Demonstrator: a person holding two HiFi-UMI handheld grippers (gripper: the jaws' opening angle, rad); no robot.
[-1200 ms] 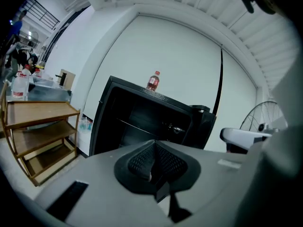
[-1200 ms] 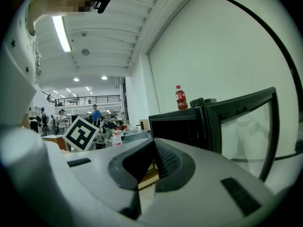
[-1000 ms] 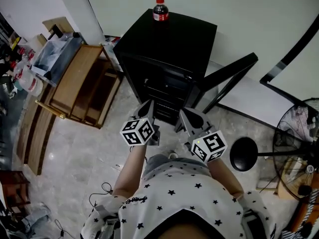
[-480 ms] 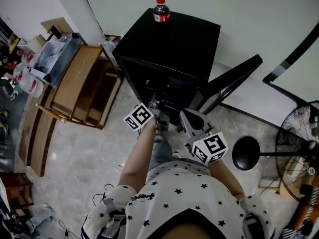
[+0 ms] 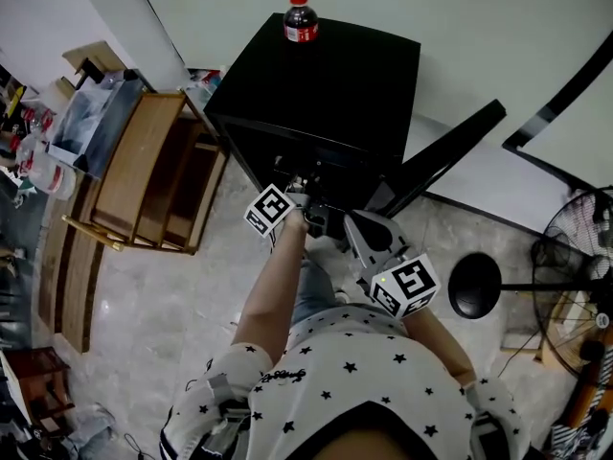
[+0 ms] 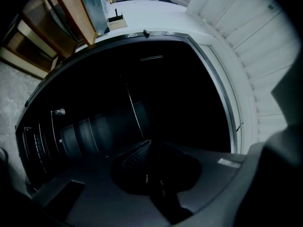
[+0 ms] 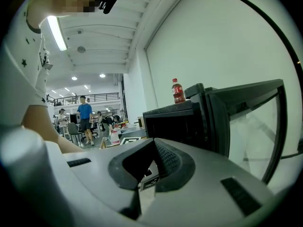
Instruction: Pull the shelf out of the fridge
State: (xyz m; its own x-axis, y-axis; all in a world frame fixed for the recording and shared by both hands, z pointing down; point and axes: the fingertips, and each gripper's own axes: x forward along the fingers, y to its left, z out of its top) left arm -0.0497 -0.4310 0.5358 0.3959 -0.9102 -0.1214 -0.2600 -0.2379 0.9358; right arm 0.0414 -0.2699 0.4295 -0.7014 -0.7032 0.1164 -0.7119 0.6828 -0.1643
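The fridge (image 5: pixel 326 75) is a low black cabinet standing on the floor. Its door (image 5: pixel 445 151) is swung open to the person's right. A bottle (image 5: pixel 300 17) with a red cap stands upright on the fridge top, near the back edge.

Left gripper (image 6: pixel 149 143): reaches into the fridge opening, rolled onto its side. Its jaws are closed together and nothing shows between the pads.

Shelf (image 6: pixel 135 115): inside the fridge. In the dark interior only a thin pale edge shows, running away from the left gripper's tips. Contact between the tips and this edge cannot be made out.

Right gripper (image 7: pixel 151 141): held just outside the fridge, in front of the opening and beside the open door, pointing roughly level. Its fingertips meet and it holds nothing. The left gripper's marker cube shows just beyond its jaws.

A wooden rack (image 5: pixel 144 171) stands on the floor to the left of the fridge. A fan (image 5: pixel 575 266) stands at the far right.
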